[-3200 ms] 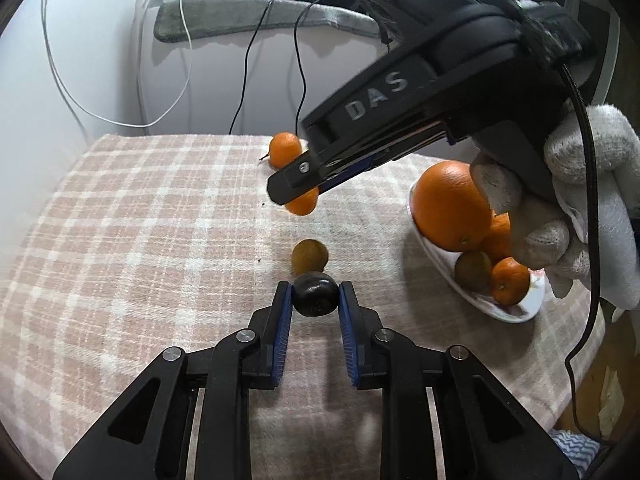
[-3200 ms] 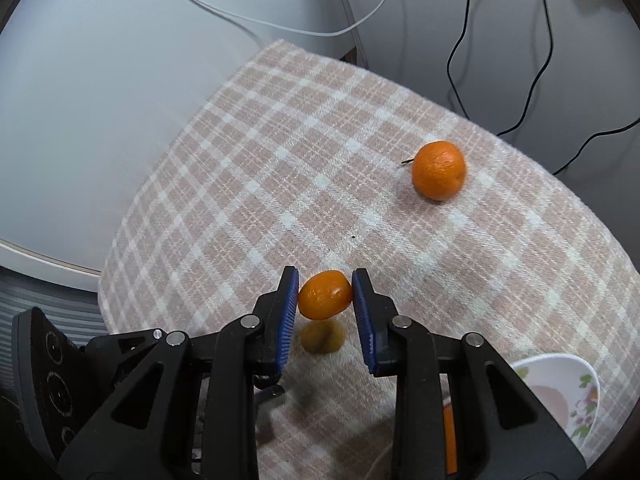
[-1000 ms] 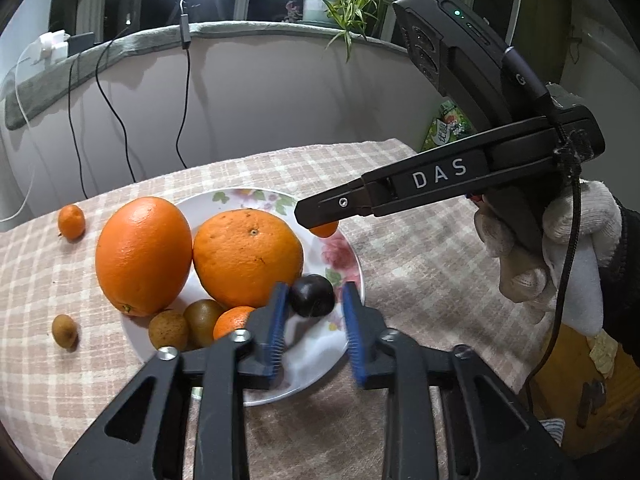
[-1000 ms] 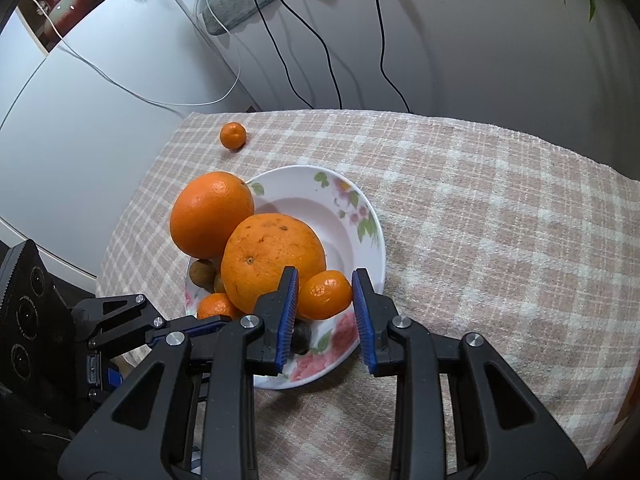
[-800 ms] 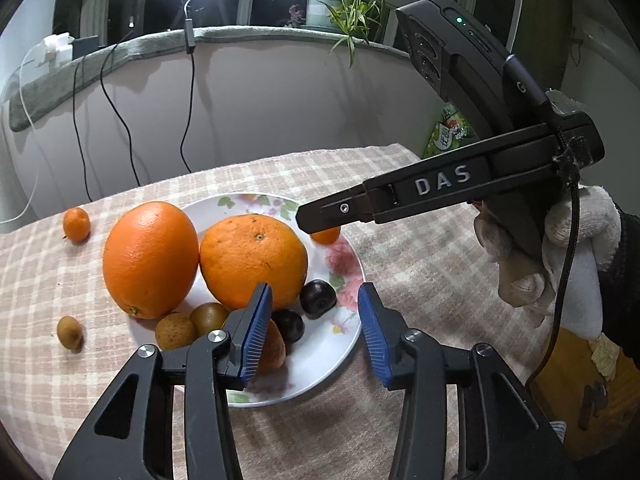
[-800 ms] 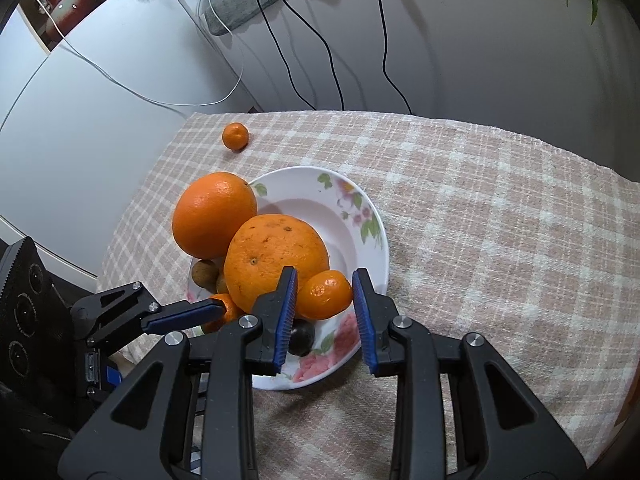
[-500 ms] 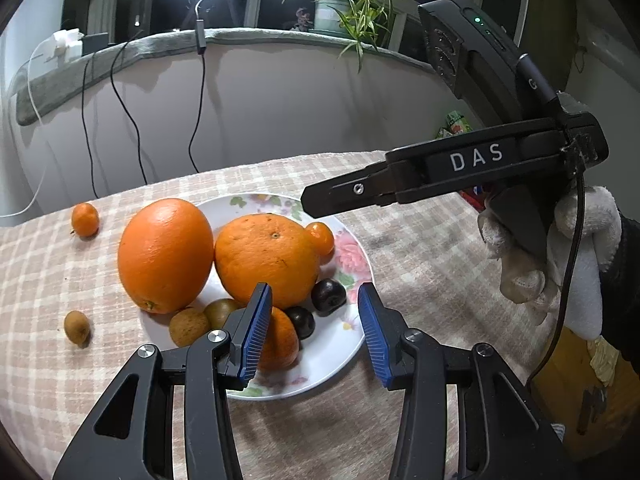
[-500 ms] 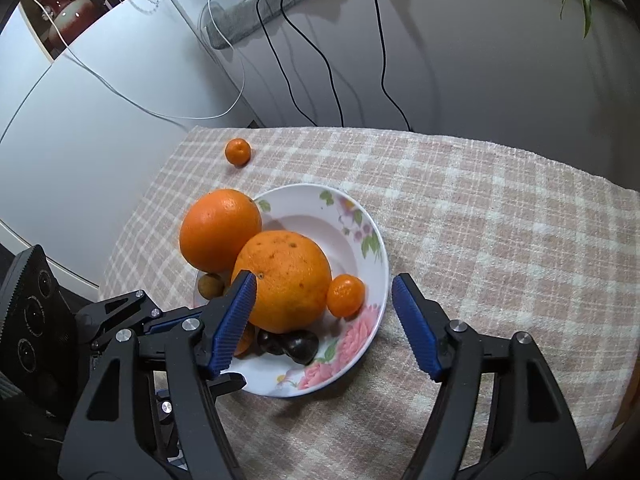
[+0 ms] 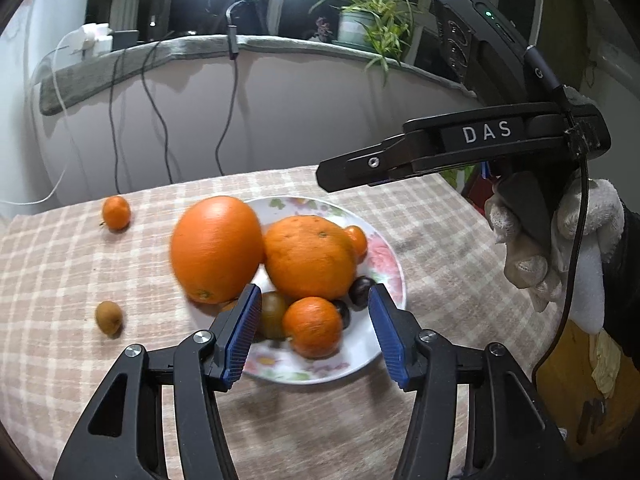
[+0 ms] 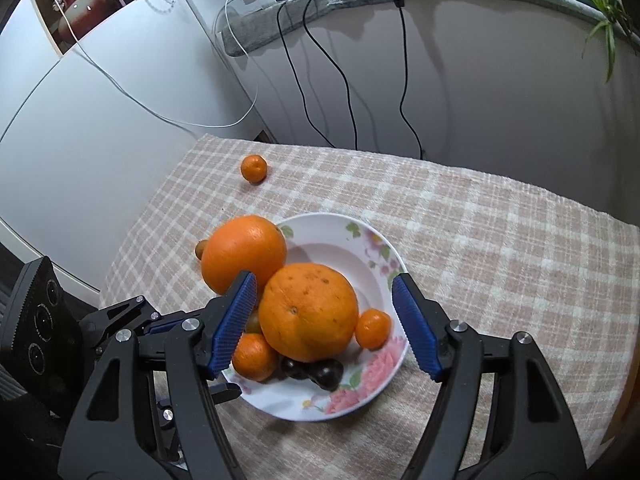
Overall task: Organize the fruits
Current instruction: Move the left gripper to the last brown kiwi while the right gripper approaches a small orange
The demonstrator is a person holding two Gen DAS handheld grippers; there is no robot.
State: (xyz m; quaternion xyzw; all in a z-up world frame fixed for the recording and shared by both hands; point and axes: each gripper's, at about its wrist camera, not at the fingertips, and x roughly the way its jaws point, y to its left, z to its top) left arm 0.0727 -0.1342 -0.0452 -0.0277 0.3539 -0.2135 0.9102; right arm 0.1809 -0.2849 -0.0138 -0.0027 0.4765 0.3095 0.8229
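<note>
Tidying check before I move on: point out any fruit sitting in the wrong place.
Two fruits lie off the floral white plate, on the checked tablecloth: a small orange mandarin near the far edge and a small brown round fruit beside the plate. Everything else is heaped on the plate.

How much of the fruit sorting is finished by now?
Mostly done: the plate holds two big oranges, small mandarins and dark plums. Nothing is in hand; the left gripper and right gripper are open and empty. Left on the cloth: a mandarin and a small brown fruit.
</note>
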